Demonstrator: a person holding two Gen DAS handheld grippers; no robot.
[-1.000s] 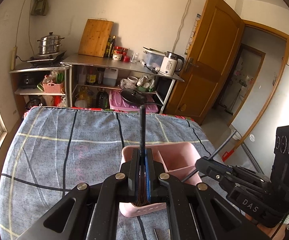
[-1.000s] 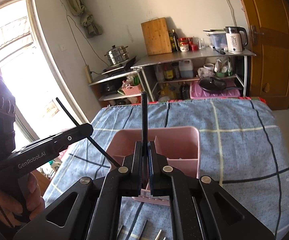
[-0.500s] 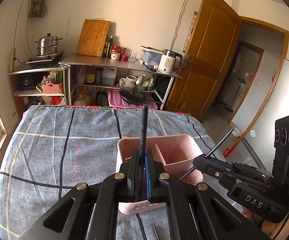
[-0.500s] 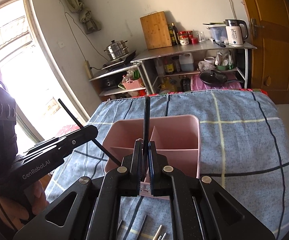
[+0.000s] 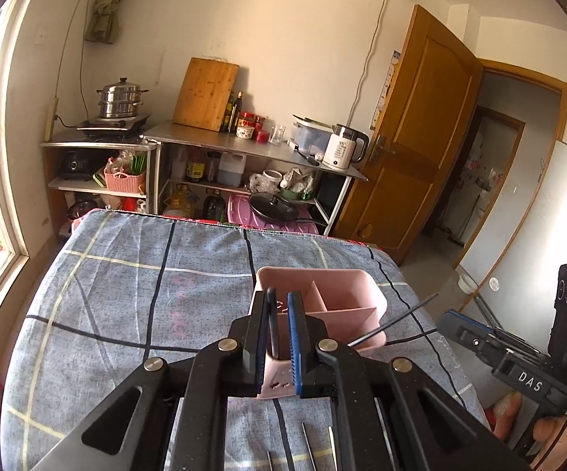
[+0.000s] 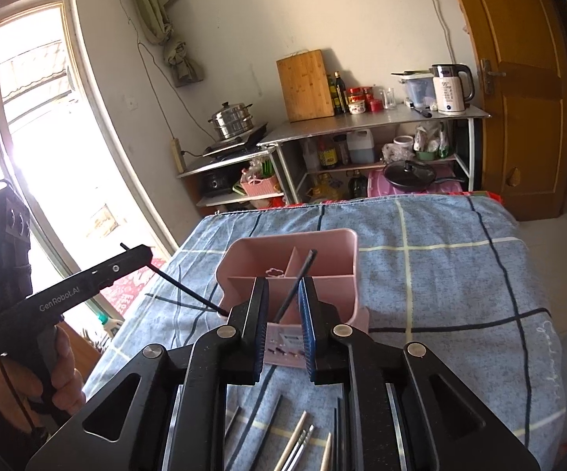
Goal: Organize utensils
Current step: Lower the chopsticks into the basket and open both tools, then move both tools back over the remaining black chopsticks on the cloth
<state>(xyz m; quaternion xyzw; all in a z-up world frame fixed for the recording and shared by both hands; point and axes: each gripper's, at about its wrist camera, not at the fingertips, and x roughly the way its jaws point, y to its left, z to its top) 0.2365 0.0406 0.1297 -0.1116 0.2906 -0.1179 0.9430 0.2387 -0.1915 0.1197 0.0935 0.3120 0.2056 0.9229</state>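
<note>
Both grippers opening – left gripper [image 5: 279, 310] narrow, black chopstick [image 5: 272, 324] loose between jaws; right gripper [image 6: 283, 300] wider, second chopstick [image 6: 295, 286] leaning free. Both over pink organizer [image 6: 338, 243] on desk [image 6: 460, 274].

We look from each wrist forward and downward along that gripper's two fingers, close over the pink organizer [image 5: 334, 306] [image 6: 295, 263] on the blue checked cloth [image 5: 126, 294] [image 6: 460, 274]. Our left view faces the kitchen shelves [image 5: 244, 149] and open door [image 5: 420, 125]; our right view faces the same shelves [image 6: 365, 125] and the window [image 6: 40, 117]. Each view catches the other gripper at its edge.
</note>
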